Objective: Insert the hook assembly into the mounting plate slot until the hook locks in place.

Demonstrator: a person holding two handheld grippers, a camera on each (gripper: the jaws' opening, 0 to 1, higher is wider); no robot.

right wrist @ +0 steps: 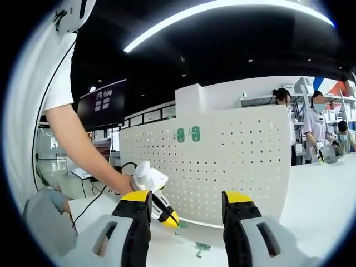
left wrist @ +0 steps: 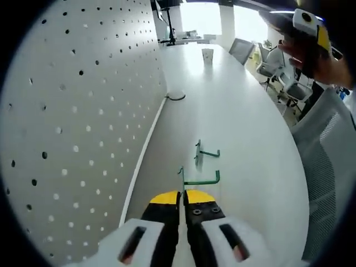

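left gripper (left wrist: 183, 201) low over hooks (left wrist: 202, 179) — jaws together

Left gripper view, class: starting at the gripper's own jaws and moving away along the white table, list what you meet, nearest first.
Left gripper, jaws shut → nearer green hook → farther green hook → black cable loop by the pegboard → paper cup at the far end of the white table.

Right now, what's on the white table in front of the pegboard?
Two green metal hooks lie loose on the white table beside the white perforated pegboard; a paper cup stands farther back.
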